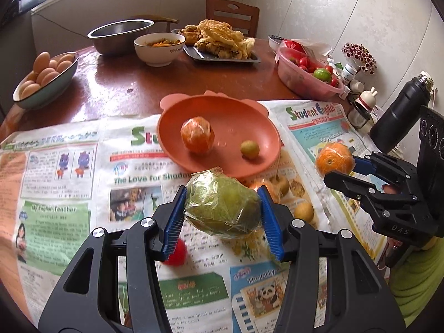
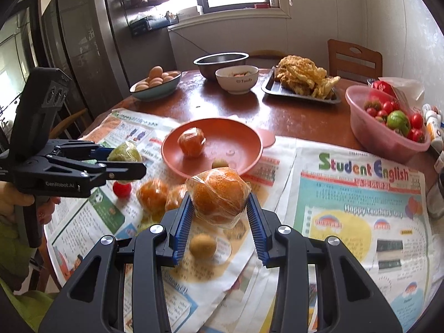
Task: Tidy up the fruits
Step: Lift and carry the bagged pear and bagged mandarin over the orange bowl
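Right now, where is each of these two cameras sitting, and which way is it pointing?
Left wrist: sits on the left gripper, looking along its blue fingers, shut on a wrapped green fruit; the right gripper shows at the right edge.
Right wrist: sits on the right gripper, fingers shut on a wrapped orange; the left gripper and a hand show at left.
Shared: both face across the newspaper toward the orange plate holding a wrapped fruit and a small round one.

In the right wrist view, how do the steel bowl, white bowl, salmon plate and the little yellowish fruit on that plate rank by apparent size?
1. Salmon plastic plate
2. Round steel bowl
3. White ceramic bowl, though it is nearer the camera than the steel one
4. Small yellowish fruit
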The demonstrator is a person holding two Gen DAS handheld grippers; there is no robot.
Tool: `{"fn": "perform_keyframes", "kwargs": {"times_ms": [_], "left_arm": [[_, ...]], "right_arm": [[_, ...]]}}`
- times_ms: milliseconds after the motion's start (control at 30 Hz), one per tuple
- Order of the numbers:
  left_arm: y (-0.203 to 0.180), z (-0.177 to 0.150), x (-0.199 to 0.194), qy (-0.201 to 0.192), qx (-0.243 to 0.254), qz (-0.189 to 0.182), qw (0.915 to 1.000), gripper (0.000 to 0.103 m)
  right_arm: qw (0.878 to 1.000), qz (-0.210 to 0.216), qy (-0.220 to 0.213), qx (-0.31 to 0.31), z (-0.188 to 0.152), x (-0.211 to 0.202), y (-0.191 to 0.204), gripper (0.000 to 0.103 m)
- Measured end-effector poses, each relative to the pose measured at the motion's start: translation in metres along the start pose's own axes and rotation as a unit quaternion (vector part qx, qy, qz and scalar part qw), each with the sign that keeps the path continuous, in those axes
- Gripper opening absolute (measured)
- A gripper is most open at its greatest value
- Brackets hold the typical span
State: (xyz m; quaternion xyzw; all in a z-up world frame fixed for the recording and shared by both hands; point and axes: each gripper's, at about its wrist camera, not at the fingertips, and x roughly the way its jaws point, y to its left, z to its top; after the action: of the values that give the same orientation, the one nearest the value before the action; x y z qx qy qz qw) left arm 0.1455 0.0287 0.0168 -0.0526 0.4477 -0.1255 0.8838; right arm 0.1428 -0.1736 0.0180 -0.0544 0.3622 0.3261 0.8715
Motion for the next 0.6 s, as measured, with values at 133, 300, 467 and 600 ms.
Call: {"fn": "perform_keyframes", "kwargs": {"times_ms": [133,300,467,600], "left_arm": [[0.0,0.009,0.008,0.003,0.004,-0.002,1.0,0.043],[0.001,0.019,0.021,0.011,0.007,-0.002,0.9999,0.043],[0.006,0.028,0.034,0.02,0.007,-0.001,0.9998,0.043],[0.01,0.034,0.042,0.025,0.007,0.0,0.9997,0.043]], "right_arm": [[1.0,-0.001,-0.004,-0.003,0.011,0.003,-0.004,0.038],[1.0,-0.002,-0.006,-0.008,0.022,0.009,-0.008,0.038],[1.0,-0.004,-0.005,-0.008,0.032,0.02,-0.013,0.038],[1.0,-0.004,0.001,-0.01,0.038,0.029,-0.016,0.038]]}}
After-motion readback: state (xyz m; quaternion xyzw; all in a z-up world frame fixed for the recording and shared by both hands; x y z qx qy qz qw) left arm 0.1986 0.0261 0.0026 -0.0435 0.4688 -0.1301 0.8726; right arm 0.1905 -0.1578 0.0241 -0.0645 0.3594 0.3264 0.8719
